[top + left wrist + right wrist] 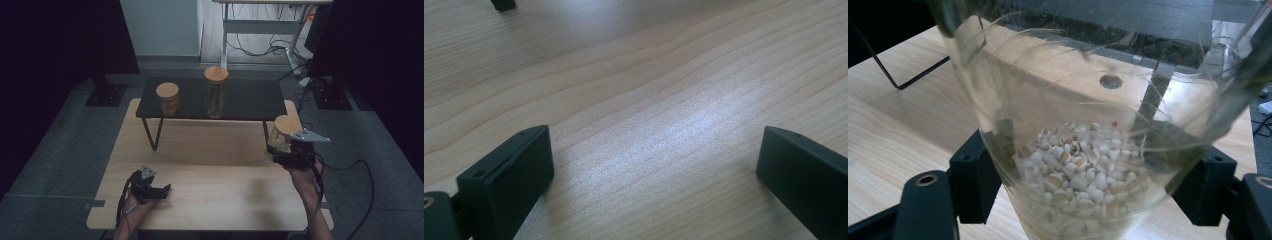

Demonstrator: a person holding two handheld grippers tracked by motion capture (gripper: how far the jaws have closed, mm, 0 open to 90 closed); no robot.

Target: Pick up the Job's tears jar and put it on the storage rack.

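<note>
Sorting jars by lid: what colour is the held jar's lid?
Light wood-brown lid, clearest in the high view.

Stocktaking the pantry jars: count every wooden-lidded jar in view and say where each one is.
3. A short jar on the shelf's left, a tall jar at its middle, and a third jar held in the right gripper off the shelf's right end.

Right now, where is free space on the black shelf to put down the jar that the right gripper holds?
The shelf's right half is bare, beside the tall jar. Its left half is crowded by the short jar. The right gripper grips the held jar.
</note>
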